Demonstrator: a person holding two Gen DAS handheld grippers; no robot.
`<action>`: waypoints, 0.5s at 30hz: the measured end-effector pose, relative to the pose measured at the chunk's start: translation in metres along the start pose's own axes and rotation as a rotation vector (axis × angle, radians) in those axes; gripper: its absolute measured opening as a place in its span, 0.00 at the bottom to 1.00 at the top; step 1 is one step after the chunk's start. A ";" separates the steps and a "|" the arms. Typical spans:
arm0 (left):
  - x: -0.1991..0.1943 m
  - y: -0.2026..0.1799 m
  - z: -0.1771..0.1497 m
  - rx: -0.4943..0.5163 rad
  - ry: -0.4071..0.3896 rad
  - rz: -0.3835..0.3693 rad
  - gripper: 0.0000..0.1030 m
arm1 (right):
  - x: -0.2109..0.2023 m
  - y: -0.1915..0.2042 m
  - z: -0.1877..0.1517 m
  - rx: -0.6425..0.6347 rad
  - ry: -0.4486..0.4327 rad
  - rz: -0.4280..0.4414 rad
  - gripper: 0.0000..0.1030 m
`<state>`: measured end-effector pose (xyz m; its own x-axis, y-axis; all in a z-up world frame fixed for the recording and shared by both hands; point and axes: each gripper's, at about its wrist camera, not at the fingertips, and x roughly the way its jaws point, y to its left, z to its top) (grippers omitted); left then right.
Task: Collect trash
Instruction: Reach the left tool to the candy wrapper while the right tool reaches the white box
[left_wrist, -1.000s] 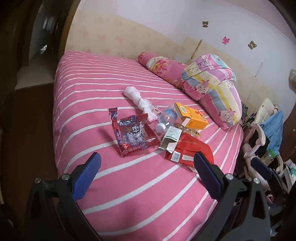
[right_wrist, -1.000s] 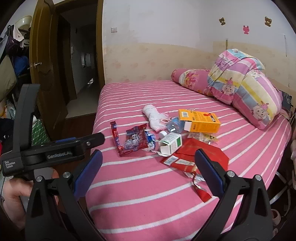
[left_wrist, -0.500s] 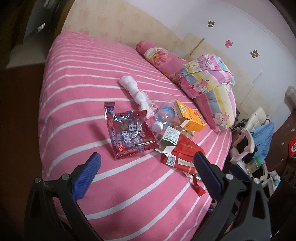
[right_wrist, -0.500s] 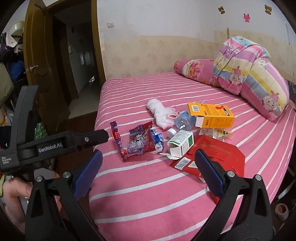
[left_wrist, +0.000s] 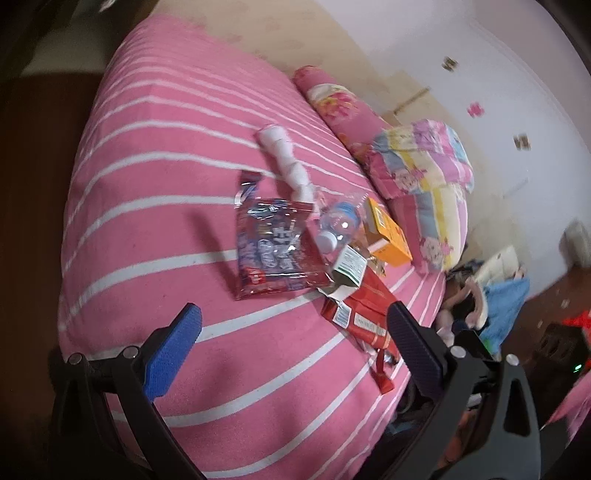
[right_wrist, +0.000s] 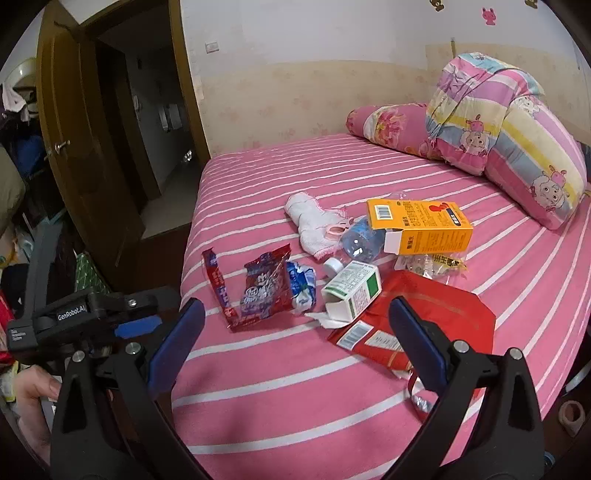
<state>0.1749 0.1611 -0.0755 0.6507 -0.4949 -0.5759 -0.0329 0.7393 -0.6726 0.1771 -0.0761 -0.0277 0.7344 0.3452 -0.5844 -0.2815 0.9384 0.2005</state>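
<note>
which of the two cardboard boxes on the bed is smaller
The white and green box, lying open-ended beside the red bag. The orange box behind it is clearly longer and bigger.

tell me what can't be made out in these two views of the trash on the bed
- Snack wrapper print: motion blur in the left wrist view.
- Red paper bag: the right gripper's finger covers part of it in the right wrist view.
- Plastic bottle: its far end is hidden behind the orange box.
- Clear packet: print too small, box overlaps it.
- Any trash bin: none in frame.
</note>
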 end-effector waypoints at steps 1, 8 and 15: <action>0.000 0.003 0.000 -0.017 -0.003 0.002 0.94 | 0.002 -0.003 0.001 0.004 0.003 0.000 0.96; 0.024 0.014 0.011 -0.054 0.010 0.058 0.94 | 0.046 -0.039 0.009 0.085 0.103 0.017 0.96; 0.070 0.008 0.028 0.014 0.036 0.137 0.94 | 0.100 -0.058 0.012 0.111 0.202 -0.022 0.96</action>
<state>0.2411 0.1455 -0.1081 0.6131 -0.4047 -0.6785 -0.1090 0.8073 -0.5800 0.2744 -0.0959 -0.0886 0.5979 0.3242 -0.7331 -0.1883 0.9458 0.2647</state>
